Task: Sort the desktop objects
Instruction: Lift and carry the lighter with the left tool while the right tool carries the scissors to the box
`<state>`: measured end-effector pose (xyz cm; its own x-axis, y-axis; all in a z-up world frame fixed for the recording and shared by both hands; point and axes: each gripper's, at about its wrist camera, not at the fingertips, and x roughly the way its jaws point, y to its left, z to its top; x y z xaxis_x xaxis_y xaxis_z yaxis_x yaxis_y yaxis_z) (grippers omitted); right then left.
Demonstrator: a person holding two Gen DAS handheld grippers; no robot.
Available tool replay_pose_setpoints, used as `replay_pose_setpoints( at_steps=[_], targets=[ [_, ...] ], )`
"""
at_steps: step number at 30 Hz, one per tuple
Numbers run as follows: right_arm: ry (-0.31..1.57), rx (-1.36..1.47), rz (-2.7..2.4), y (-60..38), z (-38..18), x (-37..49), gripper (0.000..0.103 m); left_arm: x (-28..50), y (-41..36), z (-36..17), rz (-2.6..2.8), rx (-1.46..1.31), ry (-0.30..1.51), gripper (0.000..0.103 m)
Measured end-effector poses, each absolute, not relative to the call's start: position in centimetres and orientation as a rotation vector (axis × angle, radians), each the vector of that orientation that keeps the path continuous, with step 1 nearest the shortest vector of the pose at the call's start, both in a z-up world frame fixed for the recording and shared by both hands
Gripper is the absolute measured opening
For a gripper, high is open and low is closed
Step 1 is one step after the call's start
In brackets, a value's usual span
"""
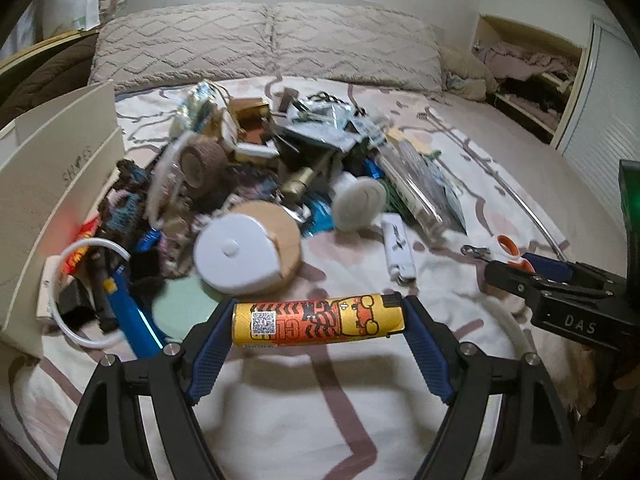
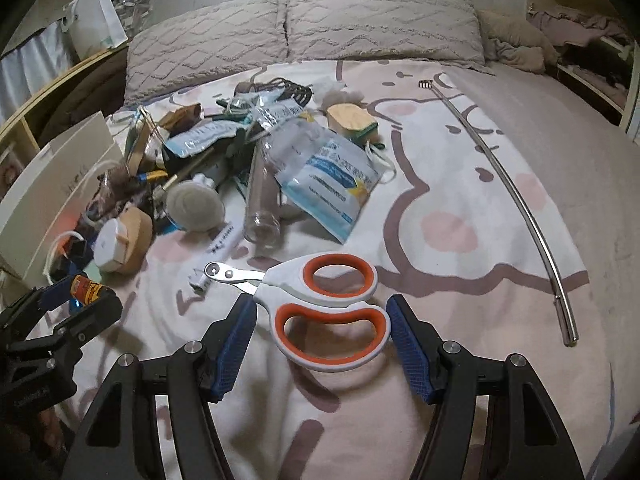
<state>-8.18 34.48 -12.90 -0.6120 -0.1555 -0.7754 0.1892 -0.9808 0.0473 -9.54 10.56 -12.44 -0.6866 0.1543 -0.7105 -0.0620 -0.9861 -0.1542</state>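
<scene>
My left gripper (image 1: 318,322) is shut on a yellow lighter (image 1: 320,322) with an orange tiger print, held crosswise between the blue pads above the bedsheet. My right gripper (image 2: 320,320) is closed on the white and orange handles of a pair of scissors (image 2: 320,312), blades pointing left. The right gripper also shows at the right of the left wrist view (image 1: 532,276). The left gripper with the lighter shows at the left of the right wrist view (image 2: 86,292). A heap of mixed small objects (image 1: 248,168) lies on the bed beyond both grippers.
A white box (image 1: 52,208) stands at the left. The heap holds a white round case (image 1: 236,256), a clear tube (image 2: 262,200), a wipes pack (image 2: 332,184) and a white stick (image 1: 398,250). A long metal rod (image 2: 516,196) lies at the right. Pillows (image 2: 304,28) lie behind.
</scene>
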Motion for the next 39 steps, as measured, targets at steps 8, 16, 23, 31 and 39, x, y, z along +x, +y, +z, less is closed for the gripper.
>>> replay_pose_setpoints(
  at_steps=[8, 16, 23, 31, 39],
  targets=[
    [0.0, 1.206, -2.598, 31.0, -10.9, -8.2, 0.068, -9.2, 7.3, -10.0, 2.828, -1.087, -0.191, 0.081],
    [0.069, 1.144, -2.518, 25.3, -9.9, -8.7, 0.068, -8.1, 1.6, -6.8, 2.955, -0.955, -0.212, 0.081],
    [0.07, 1.077, -2.45, 20.5, -8.5, -9.2, 0.068, -7.5, -3.7, -4.6, 3.088, -0.86, -0.214, 0.081],
    [0.081, 0.992, -2.386, 15.1, -6.6, -9.2, 0.068, -6.8, -9.9, -3.7, 3.206, -0.799, -0.237, 0.081],
    [0.079, 0.921, -2.309, 11.2, -5.0, -8.8, 0.068, -6.0, -15.8, -3.6, 3.327, -0.8, -0.236, 0.081]
  ],
)
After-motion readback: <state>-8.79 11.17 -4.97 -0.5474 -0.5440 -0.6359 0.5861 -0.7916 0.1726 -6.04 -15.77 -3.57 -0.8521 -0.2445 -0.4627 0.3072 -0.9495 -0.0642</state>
